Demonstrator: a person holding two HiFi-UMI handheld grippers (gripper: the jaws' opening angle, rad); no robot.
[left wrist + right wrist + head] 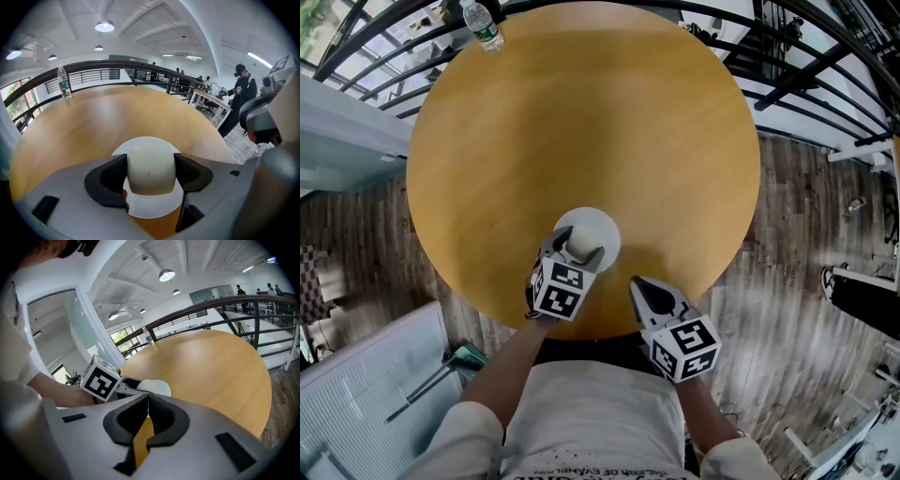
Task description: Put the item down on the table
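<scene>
A cream egg-shaped ball [151, 169] is clamped between the dark pads of my left gripper [151, 174], just above a white round plate [154, 206]. In the head view the same ball [579, 244] and plate [598, 228] sit near the front edge of the round wooden table [581, 141], with the left gripper [574, 251] over them. My right gripper [645, 292] hangs over the table's front edge to the right, shut and holding nothing; its pads [148, 411] meet in the right gripper view.
A plastic water bottle [484, 25] stands at the table's far left rim, also seen as a bottle [64, 83] in the left gripper view. Black railings [825, 66] curve behind the table. Wooden floor [797, 244] lies to the right. A person in dark clothes [241, 93] stands far off.
</scene>
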